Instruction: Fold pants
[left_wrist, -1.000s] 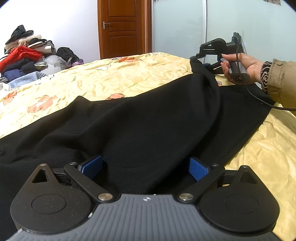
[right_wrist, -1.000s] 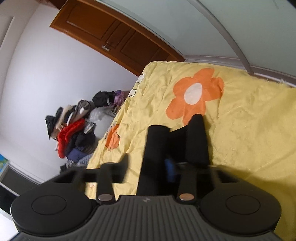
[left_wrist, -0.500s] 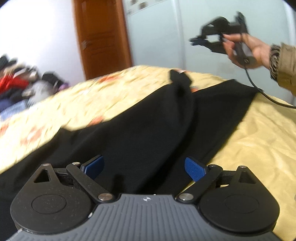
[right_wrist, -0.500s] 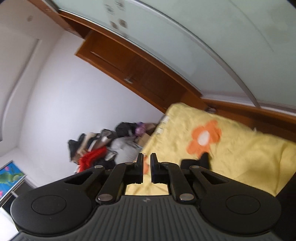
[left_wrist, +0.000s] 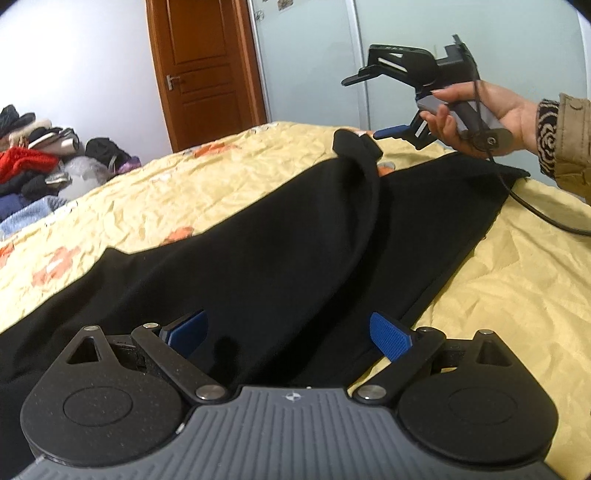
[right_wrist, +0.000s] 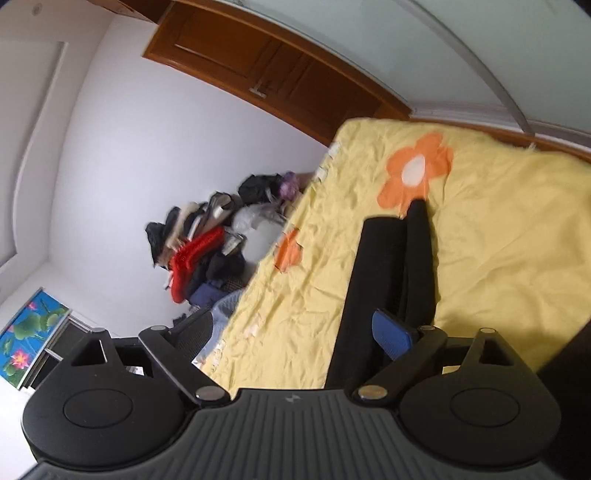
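**Pants half-folded on the bed, both grippers free of the cloth**

The pants (left_wrist: 266, 258) lie across the yellow bed (left_wrist: 517, 295), a broad black sheet with one layer doubled over the other and a raised ridge running up the middle to a cuff end (left_wrist: 354, 146) that stands slightly proud near the far edge. They look like soft, matte knit: light, limp and quick to sag, so a pinch in the middle would only drag up a peak. By this reading, the best places to take hold are the firmer edges, meaning the hemmed cuff end and the straight side seam on the right, gripped through both layers so that they travel together.

The bedspread is a crinkled, quilted yellow with orange flowers (right_wrist: 415, 170), and it looks grippy enough to hold the lower layer still.

The left gripper (left_wrist: 288, 332) hovers low over the near part of the cloth, its jaws wide apart with black fabric lying below the gap, and its ribbed blue pads (left_wrist: 389, 334) press on nothing. The right gripper (right_wrist: 295, 332), held in a hand (left_wrist: 476, 110) above the far cuff end, has its jaws opening; a strip of black cloth lies beyond them, unclamped.

A heap of clothes (left_wrist: 37, 155) sits by the wooden door (left_wrist: 201, 70).
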